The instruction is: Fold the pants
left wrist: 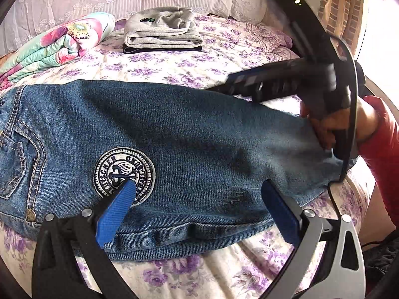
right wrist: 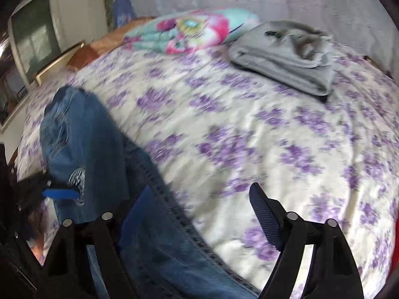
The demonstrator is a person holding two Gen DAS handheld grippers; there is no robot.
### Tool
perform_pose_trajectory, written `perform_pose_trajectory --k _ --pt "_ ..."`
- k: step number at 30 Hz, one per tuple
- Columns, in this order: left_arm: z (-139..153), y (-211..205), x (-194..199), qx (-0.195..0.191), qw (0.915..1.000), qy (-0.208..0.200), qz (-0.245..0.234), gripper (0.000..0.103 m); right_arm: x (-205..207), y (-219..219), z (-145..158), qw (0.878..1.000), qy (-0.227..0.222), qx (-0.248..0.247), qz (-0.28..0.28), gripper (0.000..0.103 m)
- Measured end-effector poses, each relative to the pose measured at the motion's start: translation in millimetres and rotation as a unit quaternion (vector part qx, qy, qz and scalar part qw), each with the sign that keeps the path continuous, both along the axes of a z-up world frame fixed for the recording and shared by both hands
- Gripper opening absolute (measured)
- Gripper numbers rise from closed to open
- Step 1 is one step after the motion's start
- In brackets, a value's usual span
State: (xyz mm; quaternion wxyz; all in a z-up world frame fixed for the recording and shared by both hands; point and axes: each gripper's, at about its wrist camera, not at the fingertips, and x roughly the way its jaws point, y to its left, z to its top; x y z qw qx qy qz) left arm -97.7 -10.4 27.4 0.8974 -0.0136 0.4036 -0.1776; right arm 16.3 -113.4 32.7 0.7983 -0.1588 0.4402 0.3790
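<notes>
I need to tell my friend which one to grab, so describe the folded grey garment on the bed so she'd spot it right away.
On the purple-flowered bedspread, look at the far end by the lace curtain. The folded grey sweatshirt sits atop a dark folded garment, beside the pink-and-mint floral quilt. It alone is plain grey, with a small green emblem.

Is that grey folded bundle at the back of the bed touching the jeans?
Apart. The left wrist view shows a wide strip of flowered bedspread between the grey folded bundle and the jeans.
</notes>
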Motion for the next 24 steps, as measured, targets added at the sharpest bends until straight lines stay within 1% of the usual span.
perform_pose_trajectory --k 1,2,3,4,7,9,11,13,14,15,16,17,18,21,24 --pt "0 1 1 -0.001 1.0000 0.000 0.000 0.098 -11 10 1 0.999 -0.017 -0.012 0.026 0.070" --pt "0 1 1 -0.001 1.0000 0.001 0.000 0.098 -25 18 5 0.998 -0.048 -0.023 0.045 0.068" --pt "0 0 1 0.001 1.0000 0.001 0.000 0.098 -30 23 9 0.996 -0.071 -0.027 0.055 0.068" --pt "0 -1 1 0.004 1.0000 0.000 0.000 0.098 -30 27 12 0.995 -0.077 -0.026 0.061 0.068" --pt "-1 0 2 -0.001 1.0000 0.001 0.001 0.098 -9 42 9 0.997 -0.039 -0.030 0.066 0.068" --pt "0 2 2 -0.006 1.0000 0.002 0.001 0.098 1 54 2 0.996 -0.016 -0.044 0.078 0.068" --pt "-1 2 3 -0.007 1.0000 0.003 0.002 0.098 2 60 0 0.994 -0.021 -0.062 0.092 0.076" --pt "-1 2 2 -0.007 1.0000 0.002 0.002 0.098 0 56 1 0.991 -0.033 -0.076 0.104 0.076" --pt "-1 1 2 -0.007 1.0000 0.001 0.002 0.098 -2 54 1 0.989 -0.047 -0.097 0.104 0.076" --pt "-1 1 2 -0.007 1.0000 0.001 0.002 0.098 -4 51 0 0.985 -0.074 -0.121 0.097 0.076" --pt "-1 1 2 -0.008 1.0000 0.001 0.002 0.098 -2 47 0 0.984 -0.087 -0.126 0.089 0.076" --pt "-1 1 2 -0.008 1.0000 0.000 0.002 0.098 -2 45 0 0.986 -0.079 -0.114 0.088 0.076" --pt "-1 1 2 -0.011 0.9999 0.000 0.003 0.098 -4 48 -2 0.987 -0.075 -0.108 0.096 0.076" --pt "-1 1 3 -0.012 0.9999 0.001 0.003 0.098 -6 68 -7 0.981 -0.098 -0.121 0.115 0.075" --pt "0 2 5 -0.015 0.9999 0.002 0.007 0.098 1 76 -8 0.981 -0.096 -0.116 0.126 0.074"
